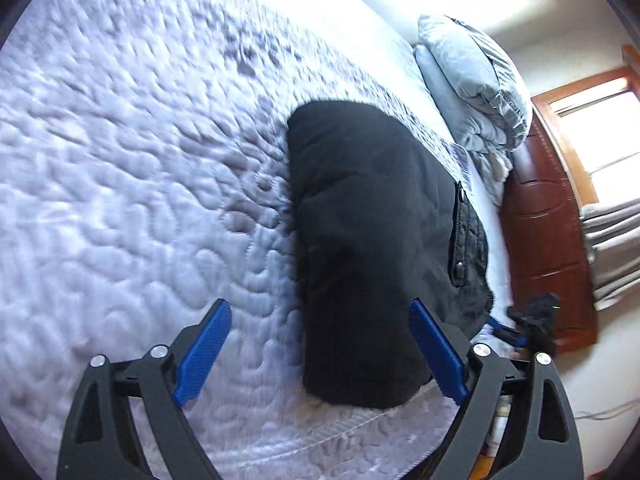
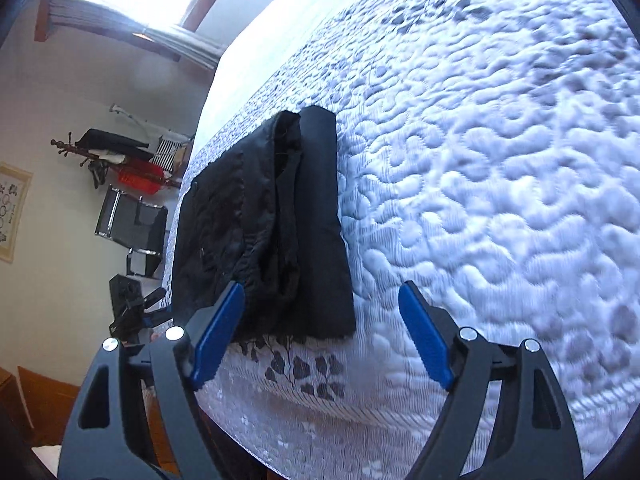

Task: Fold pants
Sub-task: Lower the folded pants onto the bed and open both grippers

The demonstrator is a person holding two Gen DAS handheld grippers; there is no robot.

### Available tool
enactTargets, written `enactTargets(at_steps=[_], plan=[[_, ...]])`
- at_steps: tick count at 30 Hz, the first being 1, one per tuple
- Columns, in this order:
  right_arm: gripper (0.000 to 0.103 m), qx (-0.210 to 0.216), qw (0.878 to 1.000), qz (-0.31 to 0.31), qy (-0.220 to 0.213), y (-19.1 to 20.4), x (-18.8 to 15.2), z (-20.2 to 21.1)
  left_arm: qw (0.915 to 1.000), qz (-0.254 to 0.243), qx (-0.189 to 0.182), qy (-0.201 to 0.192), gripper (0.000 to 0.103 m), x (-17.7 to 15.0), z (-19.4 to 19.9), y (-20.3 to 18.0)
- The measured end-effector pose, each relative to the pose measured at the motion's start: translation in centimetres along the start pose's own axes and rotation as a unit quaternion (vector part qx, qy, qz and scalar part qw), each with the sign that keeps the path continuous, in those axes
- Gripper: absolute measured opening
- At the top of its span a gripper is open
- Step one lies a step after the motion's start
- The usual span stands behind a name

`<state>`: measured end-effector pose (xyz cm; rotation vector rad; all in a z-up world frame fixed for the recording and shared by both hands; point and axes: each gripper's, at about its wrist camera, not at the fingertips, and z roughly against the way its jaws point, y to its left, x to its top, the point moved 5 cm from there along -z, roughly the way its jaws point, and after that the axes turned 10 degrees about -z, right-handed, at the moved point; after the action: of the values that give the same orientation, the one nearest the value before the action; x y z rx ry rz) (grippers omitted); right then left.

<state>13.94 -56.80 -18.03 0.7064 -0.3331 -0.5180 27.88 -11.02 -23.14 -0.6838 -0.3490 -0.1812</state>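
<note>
Folded black fabric pants [image 1: 360, 248] mid-frame on white quilted mattress [image 1: 140, 160], left gripper [image 1: 320, 352] and right gripper [image 2: 320, 340] both spread wide and empty, grey pillow [image 1: 468, 80] upper right in left view only, coat rack [image 2: 116, 156] left in right view only

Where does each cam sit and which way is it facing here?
Left wrist: sits on the left gripper, looking along its open fingers over the folded black pants on the quilted bed, pillows beyond; the right gripper shows at the bed edge.
Right wrist: sits on the right gripper, fingers open, facing the same pants from the opposite side; the left gripper shows beyond the bed edge.
Shared: pants, bed, and each other's gripper.
</note>
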Motion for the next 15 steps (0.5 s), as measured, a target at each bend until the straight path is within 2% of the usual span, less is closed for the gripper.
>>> enactTargets(at_steps=[2,5,8,11,12,15], plan=[[0.081,-0.013,1.0,0.009,-0.021,0.5,-0.8,1.2,0.9989,-0.017,0.036,-0.022,0.099,-0.8,1.5,-1.0],[0.09,-0.05,0.997,0.015,-0.06,1.3,-2.1,2.7,0.9964,-0.035,0.07,-0.035,0.099,-1.7,3.0,-2.6],[0.092,-0.12,0.988,0.018,-0.094,1.5,-3.9,3.9,0.9921,-0.034,0.114,-0.04,0.099,-3.1,4.2,-3.4],[0.093,-0.206,0.971,0.032,-0.117,1.9,-5.4,4.1,0.9867,-0.042,0.149,-0.051,0.099,-4.2,5.1,-4.0],[0.094,-0.242,0.961,0.038,-0.125,2.0,-6.1,4.1,0.9839,-0.05,0.163,-0.053,0.099,-4.6,5.3,-4.2],[0.094,-0.298,0.944,0.054,-0.133,2.1,-7.7,3.9,0.9729,-0.091,0.205,-0.054,0.099,-5.7,5.9,-5.6]])
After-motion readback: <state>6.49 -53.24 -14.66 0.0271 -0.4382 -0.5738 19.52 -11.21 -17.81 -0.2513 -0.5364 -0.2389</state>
